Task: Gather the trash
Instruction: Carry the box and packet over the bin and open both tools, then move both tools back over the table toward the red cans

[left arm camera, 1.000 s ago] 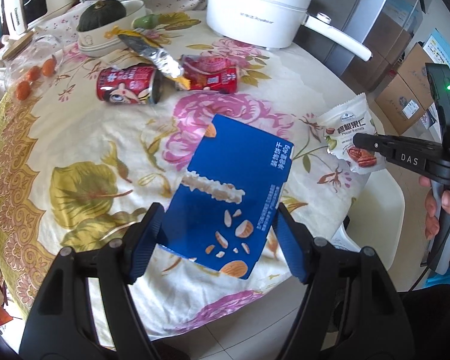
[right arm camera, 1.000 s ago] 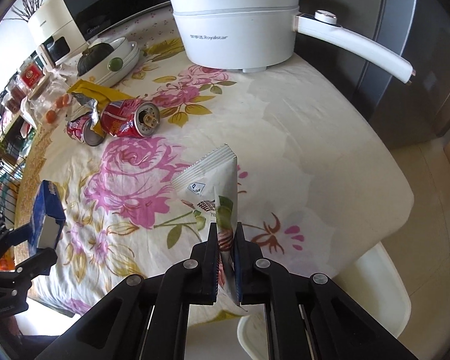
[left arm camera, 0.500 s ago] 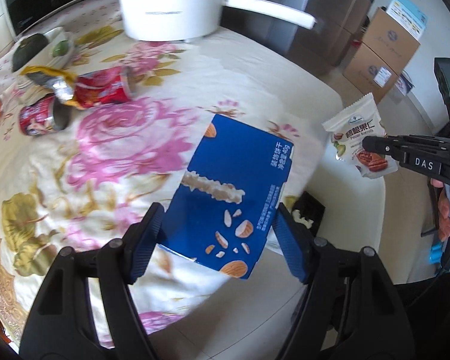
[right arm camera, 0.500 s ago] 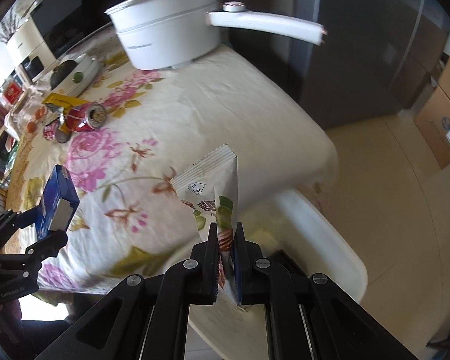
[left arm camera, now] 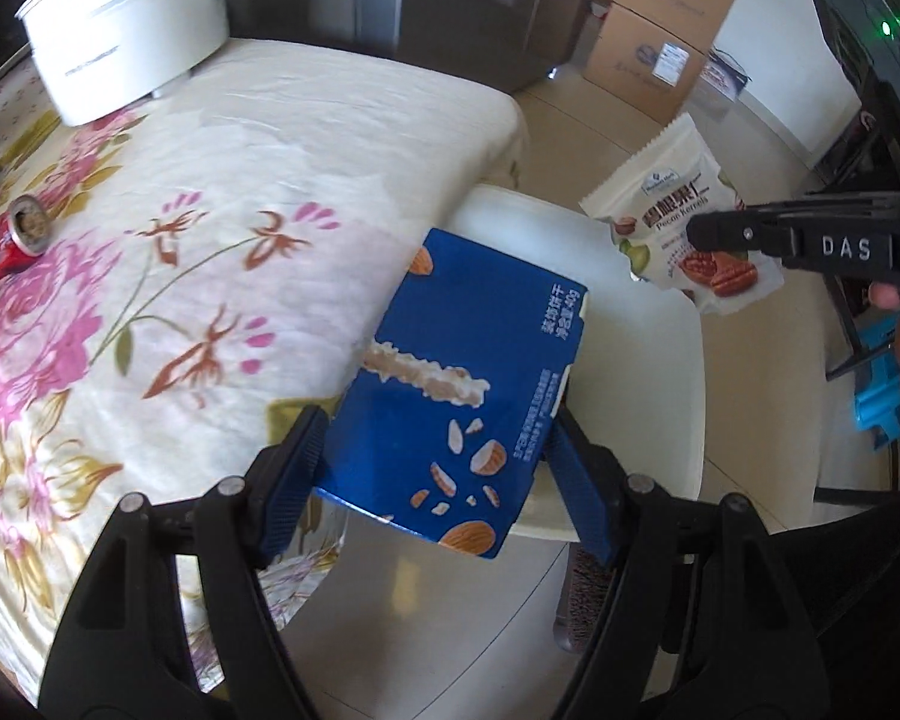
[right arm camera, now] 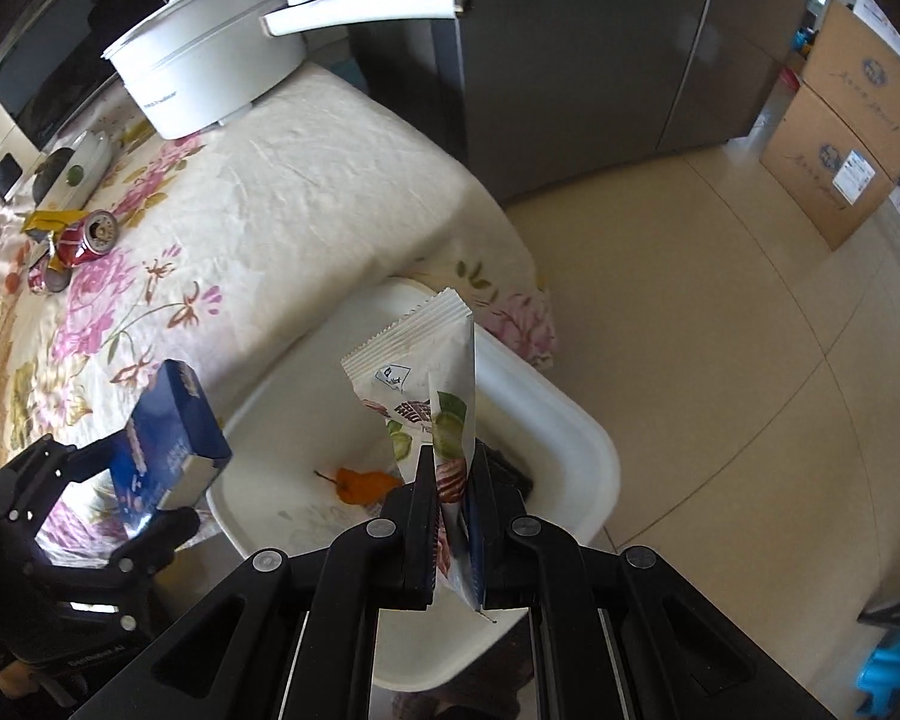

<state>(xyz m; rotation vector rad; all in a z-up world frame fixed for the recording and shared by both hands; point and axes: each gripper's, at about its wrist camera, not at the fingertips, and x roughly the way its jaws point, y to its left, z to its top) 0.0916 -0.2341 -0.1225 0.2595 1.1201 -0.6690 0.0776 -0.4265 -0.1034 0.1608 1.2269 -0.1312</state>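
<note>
The left gripper [left arm camera: 432,468] is clamped by its two blue pads on a blue biscuit box [left arm camera: 462,384], held at the box's two side faces. White Chinese print runs along the box edge; almonds and a biscuit stick are pictured on its face. The right gripper [right arm camera: 450,516] is pressed fully together on the lower edge of a white snack pouch [right arm camera: 426,372]; in the left wrist view "Pecan Kernels" is read on the pouch and "DAS" on the gripper's finger. One box and one pouch are counted, one per gripper.

Both items are held in the air above a white plastic bin [right arm camera: 594,450] standing on the tiled floor just beside the table edge. One orange scrap [right arm camera: 357,483] and one dark object lie inside the bin.

On the floral tablecloth [right arm camera: 306,180], two red drink cans [right arm camera: 87,237] are seen lying on their sides beside one yellow wrapper [right arm camera: 51,219]. One white electric pot [right arm camera: 210,78] with a long handle is noted; its lettering is too small to be read. Two stacked cardboard boxes [right arm camera: 840,138] stand against the wall.

Compared with a second ago, both items have been carried off the tabletop to over the bin; both grips are unchanged.
</note>
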